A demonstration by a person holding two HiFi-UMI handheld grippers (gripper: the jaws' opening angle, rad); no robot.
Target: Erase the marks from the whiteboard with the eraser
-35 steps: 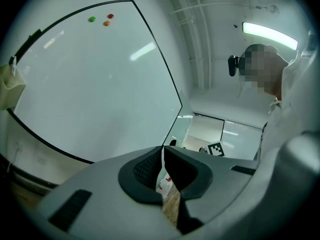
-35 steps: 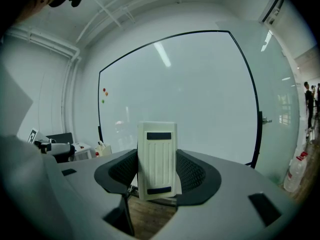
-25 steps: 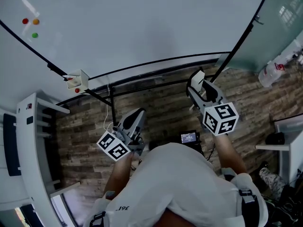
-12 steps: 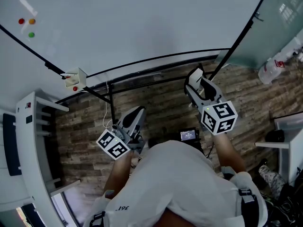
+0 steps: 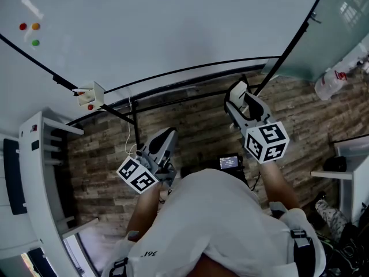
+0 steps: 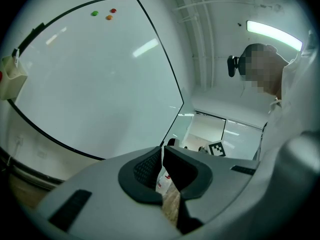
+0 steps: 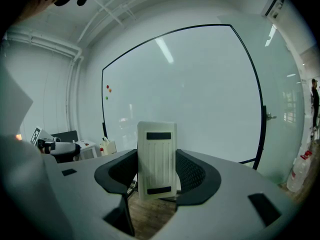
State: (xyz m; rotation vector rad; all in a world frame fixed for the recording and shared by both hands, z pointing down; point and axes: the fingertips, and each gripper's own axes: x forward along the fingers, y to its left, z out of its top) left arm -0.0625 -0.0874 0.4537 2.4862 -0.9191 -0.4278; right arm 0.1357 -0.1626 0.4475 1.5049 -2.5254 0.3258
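White eraser [image 7: 156, 159] is clamped upright in the right gripper [image 5: 237, 97] — whiteboard [image 5: 173, 27] ahead, upper frame; left gripper [image 5: 166, 136] is pressed together, empty.

The whiteboard [image 5: 173, 22] is large and white, with a thin black frame. It stands upright on the far side, above a wooden floor. Its surface shows soft reflections of lamps. Near its far left corner sit three small round dots: one red [image 5: 23, 26], one orange [image 5: 36, 26] and one green [image 5: 35, 42].

The eraser [image 7: 157, 159] is a pale rectangular block with fine ribs along its face and one black strip at each end. It stands upright between the two jaws of the right claw [image 7: 157, 176], which press on its sides. It is apart from the whiteboard, in front of the near right part.
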